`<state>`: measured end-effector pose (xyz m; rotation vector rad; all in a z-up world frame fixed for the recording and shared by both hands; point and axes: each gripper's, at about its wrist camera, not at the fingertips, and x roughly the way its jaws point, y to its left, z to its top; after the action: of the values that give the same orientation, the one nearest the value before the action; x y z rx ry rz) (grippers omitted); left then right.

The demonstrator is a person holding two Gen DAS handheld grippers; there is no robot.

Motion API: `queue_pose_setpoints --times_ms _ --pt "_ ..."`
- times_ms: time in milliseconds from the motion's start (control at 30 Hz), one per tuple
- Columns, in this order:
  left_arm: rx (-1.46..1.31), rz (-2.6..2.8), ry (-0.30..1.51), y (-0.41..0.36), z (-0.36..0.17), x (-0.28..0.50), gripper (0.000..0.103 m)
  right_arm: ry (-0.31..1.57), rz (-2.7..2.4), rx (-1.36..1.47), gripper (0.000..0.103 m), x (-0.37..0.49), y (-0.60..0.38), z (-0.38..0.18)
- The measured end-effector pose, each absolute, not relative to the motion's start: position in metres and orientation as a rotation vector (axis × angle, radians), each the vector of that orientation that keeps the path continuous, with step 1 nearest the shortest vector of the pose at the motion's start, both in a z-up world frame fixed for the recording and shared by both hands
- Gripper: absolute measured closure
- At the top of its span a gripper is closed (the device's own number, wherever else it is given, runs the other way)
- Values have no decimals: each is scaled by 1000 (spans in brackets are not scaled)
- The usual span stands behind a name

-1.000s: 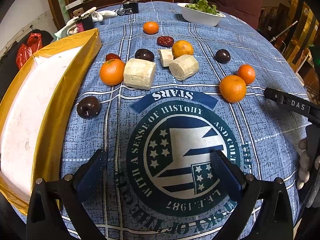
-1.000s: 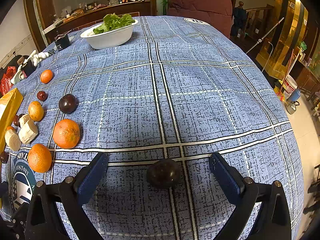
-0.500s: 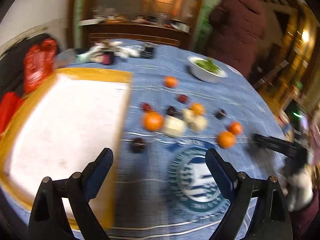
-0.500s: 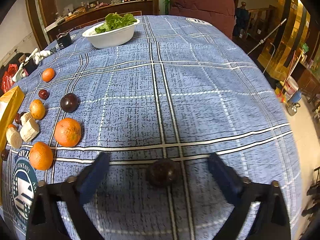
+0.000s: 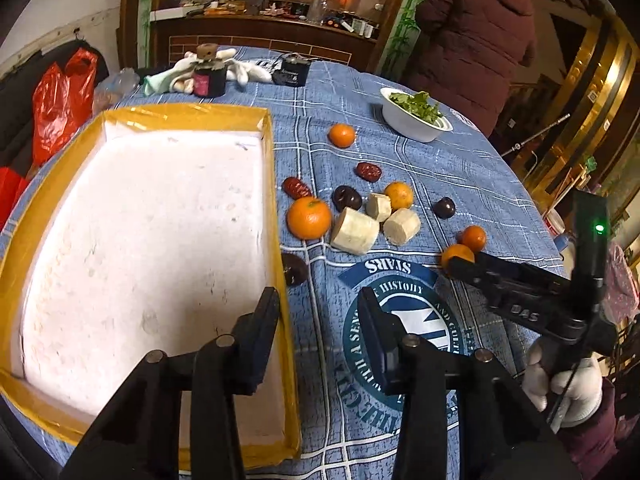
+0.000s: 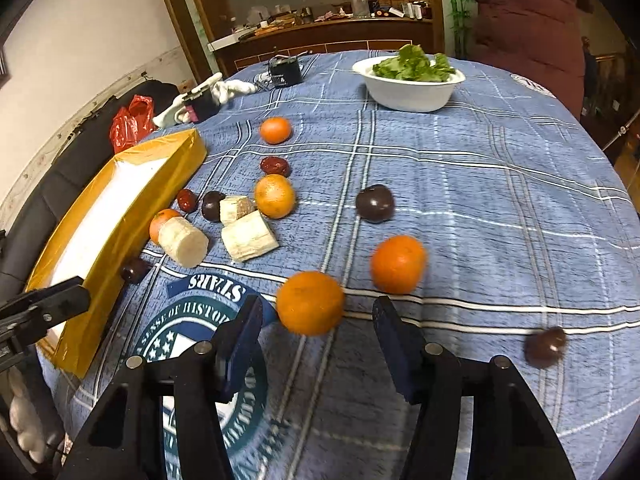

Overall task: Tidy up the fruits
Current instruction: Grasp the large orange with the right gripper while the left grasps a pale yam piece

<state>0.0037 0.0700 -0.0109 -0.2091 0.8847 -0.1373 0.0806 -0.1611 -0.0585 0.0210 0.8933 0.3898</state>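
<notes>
I am narrowing my right gripper [image 6: 318,356], jaws empty, toward the round orange tangerine [image 6: 310,303] lower centre; my left gripper [image 5: 318,334], also narrowing empty, straddles the yellow-rimmed white tray [image 5: 280,208] wall.

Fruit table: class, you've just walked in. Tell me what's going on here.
A person is sorting fruit with hand-held tongs. The right tongs have just been closing on an orange at their tips on the blue tablecloth, without pressing it yet. The left tongs, also just closing, hold nothing; the yellow tray shows its side wall in their gap. The tray is empty: other oranges, dark fruits and pale cut chunks lie on the cloth.
</notes>
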Motion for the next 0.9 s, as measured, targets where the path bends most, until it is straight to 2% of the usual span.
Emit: queue_pose_setpoints --times_ms 33,67,100,133,233,367,467,600,733,833,900 --pt "-194 -135 885 68 -9 4 64 893 390 23 45 82 -159 -61" --pt "-184 -132 887 66 -8 5 64 894 397 28 57 82 -156 -63" --pt "-174 -131 889 65 -6 5 63 899 405 36 63 82 -156 -65" --pt "-168 -135 886 66 -3 5 60 890 407 42 63 83 -157 -66" --pt "-105 -80 876 68 3 6 39 873 411 66 63 78 -163 -65" --pt "-61 106 884 93 -11 12 36 864 412 110 63 78 -172 -64" --pt "-107 183 912 120 -21 8 36 886 424 139 63 82 -176 -67" --pt "-131 165 844 127 -3 -9 36 869 428 150 63 80 -177 -64" --pt "-85 -5 767 89 21 -13 36 840 415 159 63 78 -181 -58" --pt "16 -91 830 47 12 4 37 832 403 189 63 79 -188 -57" --pt "67 -144 857 26 -3 21 56 832 393 214 63 80 -194 -57"
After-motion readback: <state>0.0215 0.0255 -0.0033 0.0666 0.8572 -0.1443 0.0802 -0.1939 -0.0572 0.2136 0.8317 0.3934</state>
